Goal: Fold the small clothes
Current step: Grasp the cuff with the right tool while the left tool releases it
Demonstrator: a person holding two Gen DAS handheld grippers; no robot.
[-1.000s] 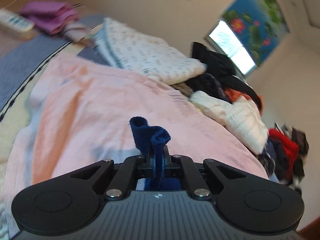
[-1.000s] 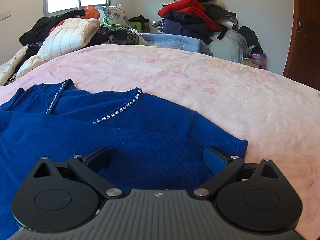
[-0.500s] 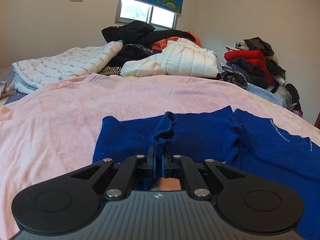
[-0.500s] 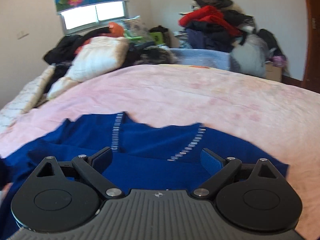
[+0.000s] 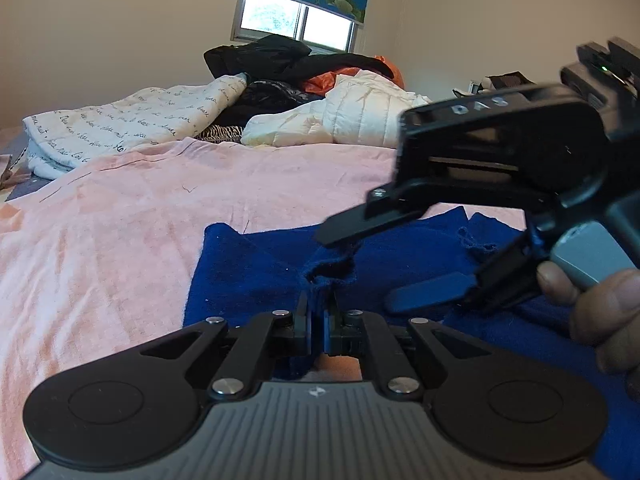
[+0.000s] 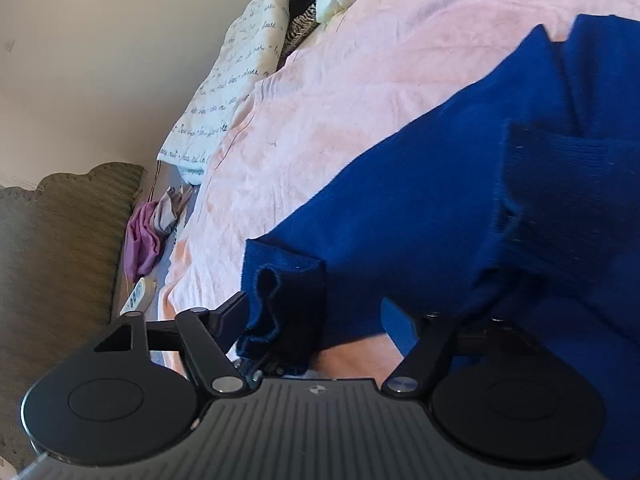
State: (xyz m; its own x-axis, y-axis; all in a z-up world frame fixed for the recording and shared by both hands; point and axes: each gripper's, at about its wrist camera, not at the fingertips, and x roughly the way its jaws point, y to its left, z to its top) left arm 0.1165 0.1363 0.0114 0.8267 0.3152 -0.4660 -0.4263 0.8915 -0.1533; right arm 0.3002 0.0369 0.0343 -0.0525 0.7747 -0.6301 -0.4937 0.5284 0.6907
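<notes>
Our left tongs (image 5: 318, 322) are clamped on a bunched fold of the blue sweater (image 5: 256, 276), which lies spread on the pink bedspread (image 5: 120, 240). Our right tongs (image 6: 316, 320) are closing, with a folded sweater edge between them, not yet pinched. White quilts and dark clothes are piled beyond.

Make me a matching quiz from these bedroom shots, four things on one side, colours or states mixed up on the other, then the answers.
Things:
1. left gripper
2. right gripper
3. bedspread
4. puffy jacket

States:
A. pink, spread under the sweater
B. cream white, piled by the window
C. pinching an edge of the blue sweater
D. jaws apart, closing around a sweater fold

Pairs: 1-C, 2-D, 3-A, 4-B
</notes>
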